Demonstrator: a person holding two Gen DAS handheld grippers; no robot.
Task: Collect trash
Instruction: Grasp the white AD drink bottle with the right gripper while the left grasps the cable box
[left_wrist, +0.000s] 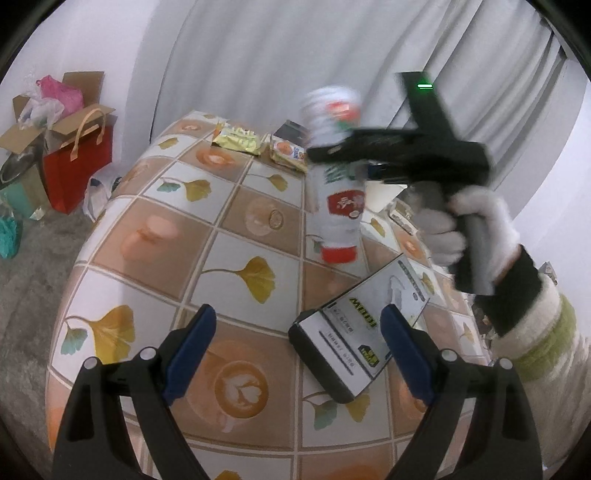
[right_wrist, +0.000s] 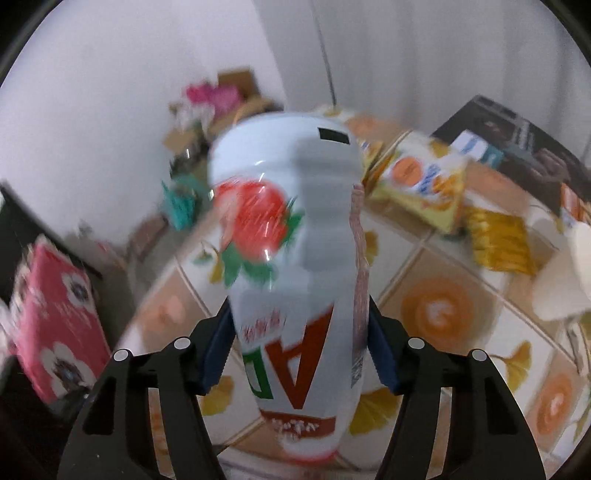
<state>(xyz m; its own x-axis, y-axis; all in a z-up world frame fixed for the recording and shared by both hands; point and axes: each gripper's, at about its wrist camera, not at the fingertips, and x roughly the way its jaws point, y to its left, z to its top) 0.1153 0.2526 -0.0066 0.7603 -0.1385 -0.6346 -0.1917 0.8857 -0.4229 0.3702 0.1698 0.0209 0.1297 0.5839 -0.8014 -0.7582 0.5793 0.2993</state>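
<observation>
My right gripper (right_wrist: 297, 354) is shut on a white drink bottle (right_wrist: 291, 266) with a strawberry label and a red cap. It holds the bottle upside down above the table; the bottle also shows in the left wrist view (left_wrist: 338, 184), cap down, held by the right gripper (left_wrist: 343, 153). My left gripper (left_wrist: 297, 328) is open, low over the patterned tablecloth (left_wrist: 166, 236). A flat black-and-white box (left_wrist: 364, 328) lies on the table just inside its right finger. Yellow snack wrappers (left_wrist: 236, 139) and an orange biscuit pack (left_wrist: 290, 151) lie at the table's far edge.
Cardboard boxes (left_wrist: 55, 122) with plastic bags and a red paper bag (left_wrist: 79, 173) stand on the floor left of the table. White curtains hang behind. In the right wrist view a dark box (right_wrist: 517, 147), snack packs (right_wrist: 424, 184) and a white cup (right_wrist: 565, 273) sit on the table.
</observation>
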